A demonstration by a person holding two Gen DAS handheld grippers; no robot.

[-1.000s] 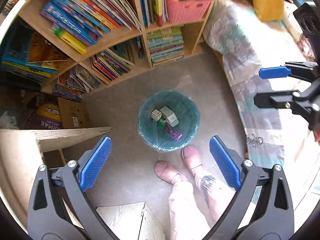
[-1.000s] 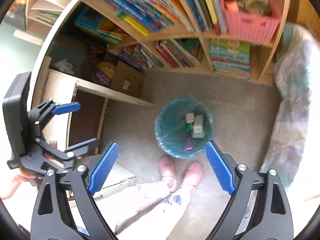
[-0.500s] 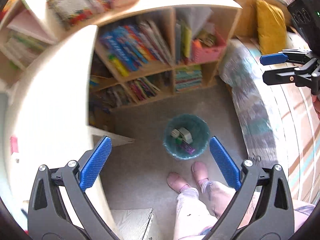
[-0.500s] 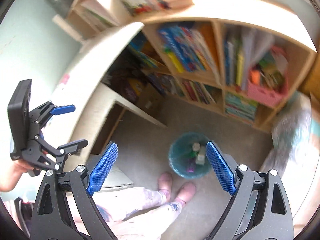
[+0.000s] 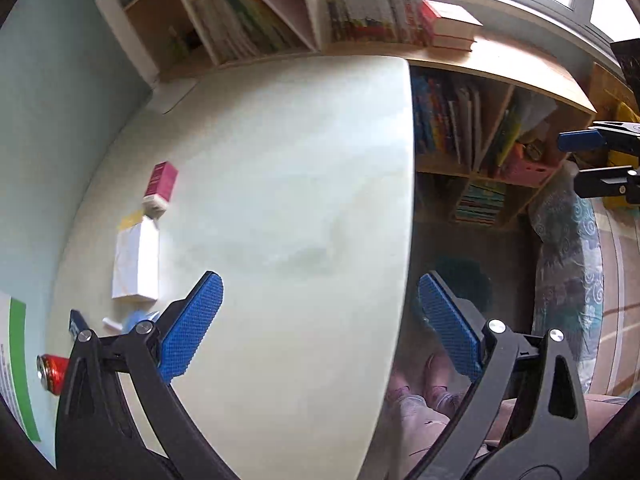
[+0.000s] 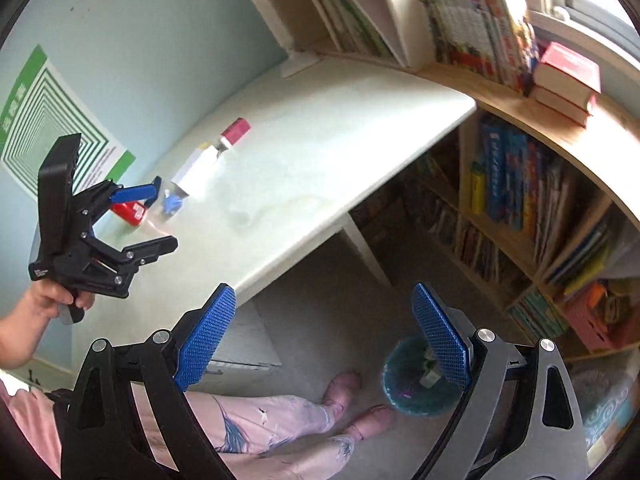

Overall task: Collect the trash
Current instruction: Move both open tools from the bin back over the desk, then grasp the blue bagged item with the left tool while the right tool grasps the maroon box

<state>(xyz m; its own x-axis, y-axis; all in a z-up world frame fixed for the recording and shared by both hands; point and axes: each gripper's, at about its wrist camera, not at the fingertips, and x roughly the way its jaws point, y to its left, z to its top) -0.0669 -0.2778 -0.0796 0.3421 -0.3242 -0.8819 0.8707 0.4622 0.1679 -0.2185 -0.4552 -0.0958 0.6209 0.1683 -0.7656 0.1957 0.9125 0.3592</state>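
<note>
On the pale desk (image 5: 288,184) lie a pink-and-white box (image 5: 160,186), a white carton (image 5: 135,258), a crumpled blue wrapper (image 5: 136,320) and a red can (image 5: 52,372) at the left edge. My left gripper (image 5: 320,328) is open and empty above the desk's near part; it also shows in the right wrist view (image 6: 146,218). My right gripper (image 6: 324,336) is open and empty, off the desk's side, above the floor. The teal trash bin (image 6: 412,384) stands on the floor with several items inside, partly behind a right finger.
Bookshelves (image 6: 520,184) full of books run along the right. A desktop organiser with books (image 5: 256,28) stands at the desk's back. A person's legs and pink slippers (image 6: 360,404) are by the bin. A patterned mattress (image 5: 568,264) lies at the right.
Both grippers have risen and tilted up from over the bin. The desk top with its trash has come into view. Both stay open.
</note>
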